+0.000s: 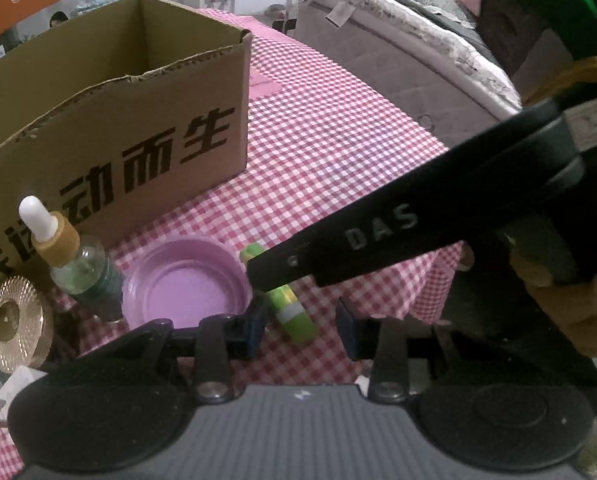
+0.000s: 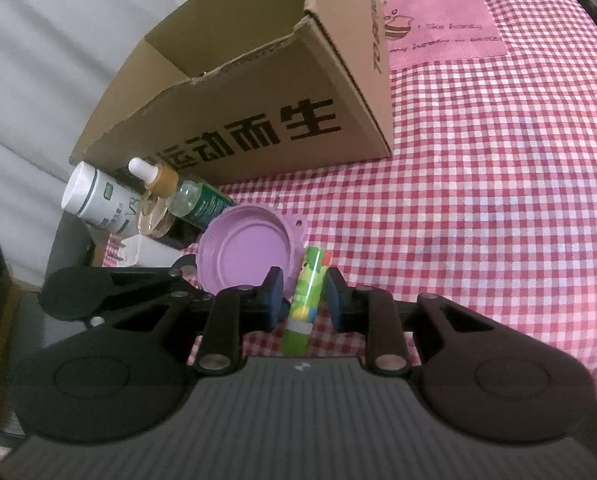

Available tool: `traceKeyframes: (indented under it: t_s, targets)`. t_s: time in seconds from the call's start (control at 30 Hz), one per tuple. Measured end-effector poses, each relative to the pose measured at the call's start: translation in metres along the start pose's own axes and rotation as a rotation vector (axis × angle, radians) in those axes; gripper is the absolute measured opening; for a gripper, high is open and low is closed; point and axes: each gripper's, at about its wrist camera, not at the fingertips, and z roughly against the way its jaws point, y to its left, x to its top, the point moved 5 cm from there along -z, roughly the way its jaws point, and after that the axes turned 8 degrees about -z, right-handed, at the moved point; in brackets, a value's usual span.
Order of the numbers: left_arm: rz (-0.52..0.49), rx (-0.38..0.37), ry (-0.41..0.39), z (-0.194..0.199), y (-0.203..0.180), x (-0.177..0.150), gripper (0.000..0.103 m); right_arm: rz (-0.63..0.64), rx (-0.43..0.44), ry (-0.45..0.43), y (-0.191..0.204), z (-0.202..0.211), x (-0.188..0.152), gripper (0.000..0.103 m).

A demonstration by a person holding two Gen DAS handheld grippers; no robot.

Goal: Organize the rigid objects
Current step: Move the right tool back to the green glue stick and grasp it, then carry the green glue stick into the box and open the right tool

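Note:
A green glue stick (image 2: pixel 307 292) lies on the red-checked cloth beside a purple lid (image 2: pixel 246 252). My right gripper (image 2: pixel 304 300) is shut on the stick, with a blue pad on each side of its middle. In the left wrist view a black finger (image 1: pixel 350 240) of that gripper reaches in from the right over the glue stick (image 1: pixel 294 312). My left gripper (image 1: pixel 300 330) straddles the stick's white-banded end, and cloth shows on both sides, so it is open. Its left pad sits against the rim of the purple lid (image 1: pixel 182 284).
An open cardboard box (image 1: pixel 138 128) stands behind the objects. A dropper bottle (image 1: pixel 78 264), a gold ribbed disc (image 1: pixel 16 320) and a white jar (image 2: pixel 98 200) crowd the left. The cloth's edge (image 1: pixel 422 304) drops off at the right, with a bed (image 1: pixel 398 60) beyond. A gloved hand (image 1: pixel 558 300) holds the right gripper.

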Motion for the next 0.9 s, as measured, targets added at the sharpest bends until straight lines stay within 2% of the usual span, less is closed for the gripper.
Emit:
traceKeyframes:
  t_s: [0.1,0.33,0.57,0.63,0.9]
  targets:
    - [-0.001,0.002,-0.006,-0.002,0.0,0.001,0.039,-0.004,0.0,0.002,-0.007,0.008,0.003,0.022]
    - [-0.045,0.057,-0.019,0.0,-0.006,0.004,0.029,-0.004,-0.014,-0.001,-0.015,0.007,0.005,0.019]
    - [-0.065,0.081,-0.004,0.0,-0.011,0.006,0.03,-0.018,0.0,-0.006,-0.028,0.016,0.005,0.017]
    - [-0.074,0.098,-0.003,-0.002,-0.013,0.008,0.026,-0.021,0.003,-0.014,-0.031,0.019,0.004,0.017]
    - [-0.045,0.115,-0.017,0.005,-0.013,0.007,0.019,-0.089,0.043,-0.036,-0.051,0.035,-0.003,0.016]
